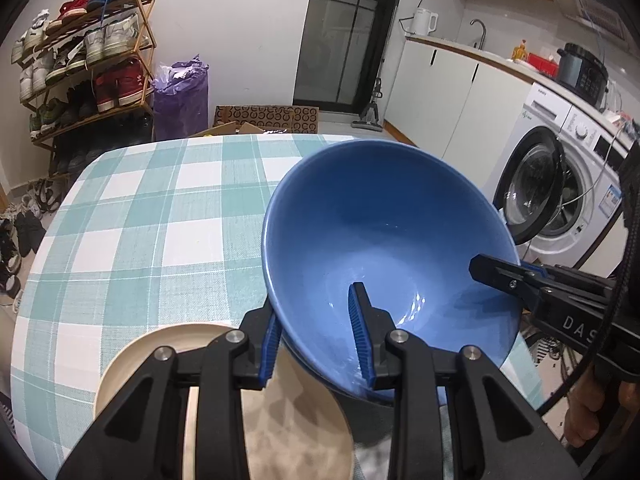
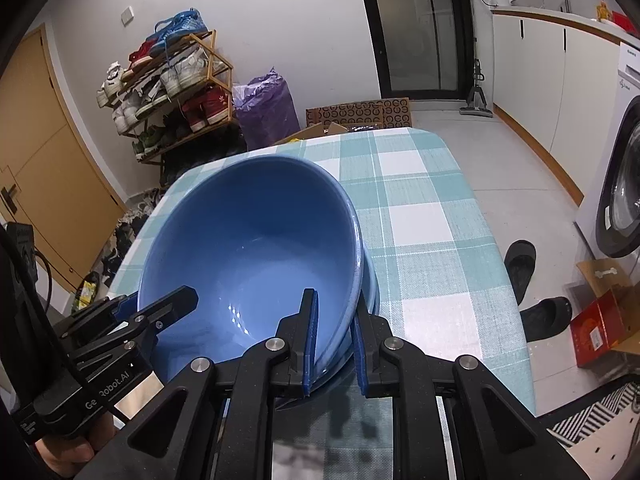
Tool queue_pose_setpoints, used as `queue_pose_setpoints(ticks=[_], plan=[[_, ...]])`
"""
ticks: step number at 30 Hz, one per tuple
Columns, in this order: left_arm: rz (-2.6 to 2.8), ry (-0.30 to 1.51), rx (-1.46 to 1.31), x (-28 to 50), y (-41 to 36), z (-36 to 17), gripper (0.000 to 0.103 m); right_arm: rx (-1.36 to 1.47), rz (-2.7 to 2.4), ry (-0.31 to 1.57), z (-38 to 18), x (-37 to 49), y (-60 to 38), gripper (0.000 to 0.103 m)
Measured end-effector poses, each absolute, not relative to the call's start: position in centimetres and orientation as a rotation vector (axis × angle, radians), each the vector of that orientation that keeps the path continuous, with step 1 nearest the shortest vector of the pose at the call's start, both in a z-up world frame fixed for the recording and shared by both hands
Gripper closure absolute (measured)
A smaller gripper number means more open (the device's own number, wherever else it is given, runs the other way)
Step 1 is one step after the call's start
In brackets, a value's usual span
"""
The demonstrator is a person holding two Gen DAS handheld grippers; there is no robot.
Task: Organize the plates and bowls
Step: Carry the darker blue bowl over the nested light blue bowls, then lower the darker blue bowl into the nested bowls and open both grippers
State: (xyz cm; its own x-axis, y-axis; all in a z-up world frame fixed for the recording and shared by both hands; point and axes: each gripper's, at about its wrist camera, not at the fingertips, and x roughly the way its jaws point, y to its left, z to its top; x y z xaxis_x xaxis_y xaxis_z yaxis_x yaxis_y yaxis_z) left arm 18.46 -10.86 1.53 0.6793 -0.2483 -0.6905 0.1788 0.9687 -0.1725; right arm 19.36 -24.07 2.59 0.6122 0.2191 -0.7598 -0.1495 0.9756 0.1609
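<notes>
A large blue bowl is tilted above the checked table, nested in a second blue bowl whose rim shows beneath it. My left gripper is shut on the bowl's near rim, one finger inside, one outside. My right gripper is shut on the opposite rim of the same bowl; it shows in the left wrist view at the right. A beige plate lies on the table under my left gripper.
The table has a teal and white checked cloth. A shoe rack and a purple bag stand beyond it. A washing machine and kitchen counter are to the right. Slippers lie on the floor.
</notes>
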Motion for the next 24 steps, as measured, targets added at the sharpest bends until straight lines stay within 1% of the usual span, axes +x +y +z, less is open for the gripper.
queue_pose_setpoints(ticks=[16,23,24], plan=[[-0.206,0.797,-0.023,19.0,-11.3,0.7,0.072,0.023,0.197,0.897,1.5,19.5,-23.4,0.087],[-0.2,0.809,-0.015,19.1,-11.2,0.4,0.069,0.027,0.206,0.897,1.5,19.3,-23.5,0.086],[-0.203,0.811,-0.017,19.1,-11.1,0.4,0.068,0.03,0.207,0.896,1.5,19.3,-23.6,0.085]])
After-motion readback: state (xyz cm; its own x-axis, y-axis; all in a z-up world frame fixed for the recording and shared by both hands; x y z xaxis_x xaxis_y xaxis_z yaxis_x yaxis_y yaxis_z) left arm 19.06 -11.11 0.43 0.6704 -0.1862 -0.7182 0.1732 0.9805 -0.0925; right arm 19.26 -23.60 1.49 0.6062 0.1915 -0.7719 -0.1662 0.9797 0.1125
